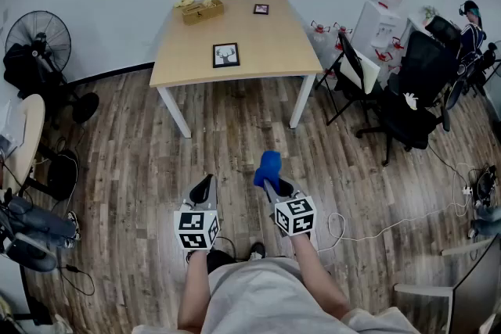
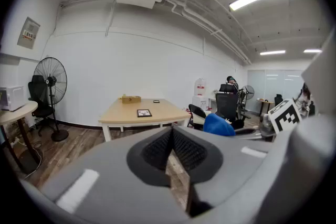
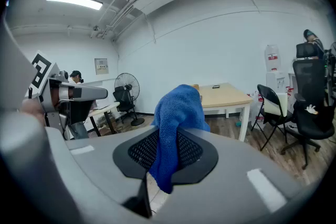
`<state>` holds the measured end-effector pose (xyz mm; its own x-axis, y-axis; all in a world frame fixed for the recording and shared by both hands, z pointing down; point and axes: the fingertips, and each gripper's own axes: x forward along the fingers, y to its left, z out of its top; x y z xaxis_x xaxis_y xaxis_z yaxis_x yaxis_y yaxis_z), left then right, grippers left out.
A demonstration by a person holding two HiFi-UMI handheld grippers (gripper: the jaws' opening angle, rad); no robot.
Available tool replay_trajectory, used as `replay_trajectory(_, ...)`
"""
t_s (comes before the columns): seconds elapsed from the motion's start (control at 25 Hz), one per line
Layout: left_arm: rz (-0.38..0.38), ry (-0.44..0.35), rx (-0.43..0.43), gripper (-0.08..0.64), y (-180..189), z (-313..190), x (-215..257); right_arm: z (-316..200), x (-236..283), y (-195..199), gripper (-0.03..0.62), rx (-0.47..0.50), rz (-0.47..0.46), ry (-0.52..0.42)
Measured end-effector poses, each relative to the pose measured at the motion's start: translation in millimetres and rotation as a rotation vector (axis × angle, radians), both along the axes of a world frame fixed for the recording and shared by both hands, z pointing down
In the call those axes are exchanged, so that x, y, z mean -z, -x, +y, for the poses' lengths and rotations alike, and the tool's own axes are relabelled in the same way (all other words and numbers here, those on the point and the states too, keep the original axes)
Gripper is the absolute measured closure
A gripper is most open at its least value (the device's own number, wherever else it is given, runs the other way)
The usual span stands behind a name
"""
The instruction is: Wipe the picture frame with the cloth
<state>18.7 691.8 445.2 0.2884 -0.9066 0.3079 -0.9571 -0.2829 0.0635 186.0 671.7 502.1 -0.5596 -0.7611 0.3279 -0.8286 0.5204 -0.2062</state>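
At my waist, both tongs point ahead over the wooden floor (image 1: 235,133). My left tongs (image 2: 172,152) are closed on nothing. My right tongs (image 3: 165,155) are clamped on the blue cloth (image 3: 176,110), which bunches up above the pads with only a short tail below. That grip looks shallow to me, so dragging the cloth hard across glass could pull it free.

A white cable (image 1: 368,227) loops on the floor just beside my right foot, and it could snag me as I step forward.

Well ahead stands the desk (image 1: 274,51), pale wood on white legs. The picture frame (image 1: 226,55) lies flat and loose near its front edge, so a firm wipe may slide it off unless my empty left tongs steady it.

Further back on the desk sit a smaller frame (image 1: 261,9) and a wooden box (image 1: 203,10).

Beyond are a plain white wall, a standing fan (image 1: 37,39) to the left and black chairs (image 1: 415,90) to the right.
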Motion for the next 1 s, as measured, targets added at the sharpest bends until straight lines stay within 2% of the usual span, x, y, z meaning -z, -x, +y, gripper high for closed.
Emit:
replay_trajectory(0.12, -0.007, -0.001, -0.004, 0.508, -3.5, -4.7, 1.9, -4.7, 4.9, -5.6, 0.535, -0.005, -0.004, -0.01)
replay_trajectory(0.32, 0.043, 0.003, -0.014, 0.508, -4.0, -4.9, -2.1, -7.4, 0.6, -4.3, 0.535, -0.005, 0.008, -0.011)
replay_trajectory(0.44, 0.044, 0.02, -0.013, 0.508, -2.8, 0.0, -5.8, -13.2, 0.7, -11.0, 0.535, -0.032, -0.012, -0.013)
replay_trajectory(0.56, 0.046, 0.032, -0.004, 0.508, 5.8, 6.6, -9.9, -16.4, -2.6, -13.2, 0.537, -0.035, -0.036, -0.005)
replay_trajectory(0.72, 0.103, 0.04, 0.013, 0.508, 23.6, 6.1, -16.2, -20.0, -9.5, -11.1, 0.537, -0.045, -0.067, 0.016)
replay_trajectory(1.0, 0.123, 0.031, 0.011, 0.508, 39.9, -31.9, -15.4, -49.4, -11.0, -13.1, 0.537, -0.083, -0.076, 0.011)
